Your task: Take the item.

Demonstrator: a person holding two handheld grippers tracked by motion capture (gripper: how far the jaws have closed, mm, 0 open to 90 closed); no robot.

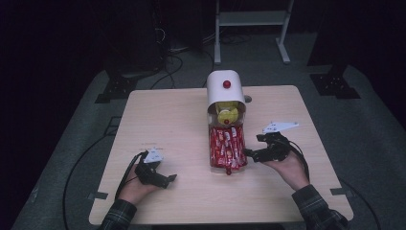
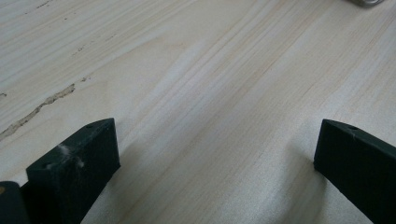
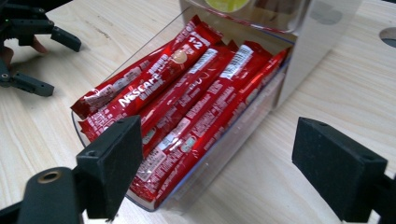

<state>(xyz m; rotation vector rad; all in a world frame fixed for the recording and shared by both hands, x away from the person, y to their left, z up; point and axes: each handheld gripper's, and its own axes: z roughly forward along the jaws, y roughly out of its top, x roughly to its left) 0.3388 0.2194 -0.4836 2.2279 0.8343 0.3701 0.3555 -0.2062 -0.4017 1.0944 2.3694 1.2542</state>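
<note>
**Right gripper nearest the sachet drawer**

Dark room, pale wooden table. At left, the left gripper rests released, nothing between its jaws, well apart from the work. Centre: the clear drawer of red sachets, long axis running toward the person. Right gripper, released, sits just beside it. The right gripper view reads the sachet print; the high view shows the white dispenser above.

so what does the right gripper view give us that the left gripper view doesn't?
Right gripper view: the clear drawer full of red Nescafe sticks, its own open jaws on either side of the drawer's near corner, and the left gripper farther off. Left gripper view: its own open jaws over bare wood, with nothing between them. Both: the light wooden table.
</note>
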